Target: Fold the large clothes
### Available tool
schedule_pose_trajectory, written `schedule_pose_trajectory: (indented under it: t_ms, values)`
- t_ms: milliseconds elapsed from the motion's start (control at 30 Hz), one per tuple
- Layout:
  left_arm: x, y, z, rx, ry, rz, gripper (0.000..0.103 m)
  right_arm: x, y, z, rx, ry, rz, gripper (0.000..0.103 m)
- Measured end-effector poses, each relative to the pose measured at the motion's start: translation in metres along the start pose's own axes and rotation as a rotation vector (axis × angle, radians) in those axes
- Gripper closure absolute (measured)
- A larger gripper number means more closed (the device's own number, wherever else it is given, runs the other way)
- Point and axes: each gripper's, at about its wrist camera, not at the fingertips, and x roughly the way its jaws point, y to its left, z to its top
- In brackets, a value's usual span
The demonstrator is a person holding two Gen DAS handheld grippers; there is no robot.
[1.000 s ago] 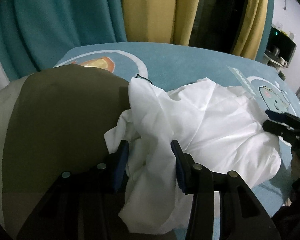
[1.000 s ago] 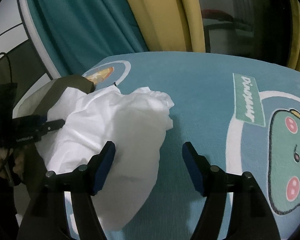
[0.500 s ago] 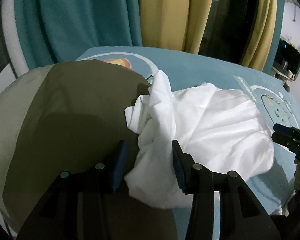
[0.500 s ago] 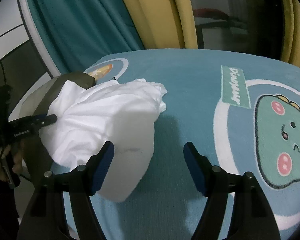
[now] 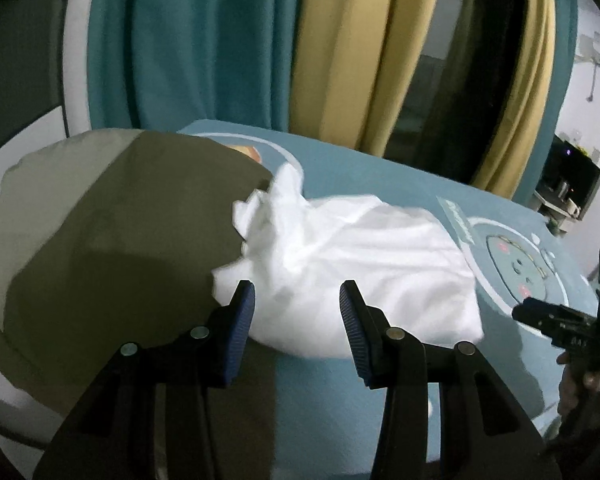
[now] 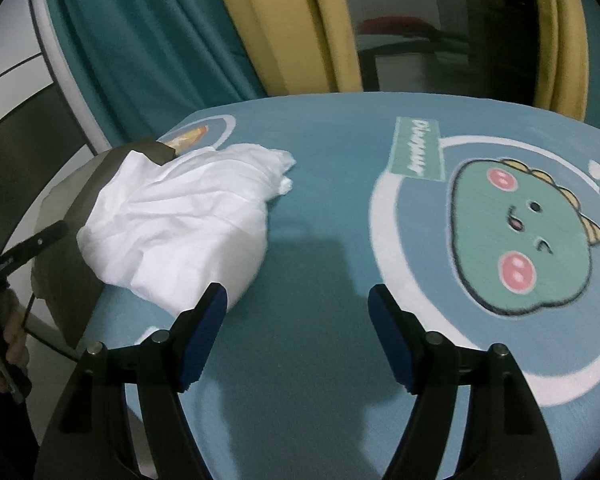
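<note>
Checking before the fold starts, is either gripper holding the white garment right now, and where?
Neither: left gripper and right gripper are open, clear of the white garment.

White garment bunched on teal dinosaur-print cover

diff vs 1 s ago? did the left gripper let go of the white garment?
Yes. The left gripper had white garment bunched between its jaws; now it has drawn back, open and empty. The right gripper also backed away, open, nothing between its jaws. The garment stays crumpled on the blue bedspread, partly over the olive pillow.
</note>
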Motion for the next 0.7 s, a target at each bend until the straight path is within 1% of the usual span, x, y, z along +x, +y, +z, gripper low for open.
schedule_pose_trajectory:
  t_ms: [133, 267, 367, 433, 700]
  values:
    - [0.006, -0.017, -0.012, 0.011, 0.020, -0.024, 0.056, -0.011, -0.011, -0.009, 0.016, -0.006, -0.017, 0.030]
    - [0.013, -0.036, -0.024, 0.007, 0.041, -0.076, 0.056, -0.021, -0.023, -0.019, 0.045, -0.015, -0.035, 0.030]
    - [0.013, -0.055, -0.030, 0.030, 0.049, -0.112, 0.056, -0.031, -0.033, -0.027, 0.066, -0.022, -0.051, 0.030]
    - [0.013, -0.069, -0.033, 0.049, 0.052, -0.136, 0.056, -0.037, -0.038, -0.031, 0.075, -0.028, -0.060, 0.030]
    - [0.012, -0.111, -0.033, 0.110, 0.057, -0.198, 0.056, -0.066, -0.067, -0.041, 0.122, -0.072, -0.112, 0.029]
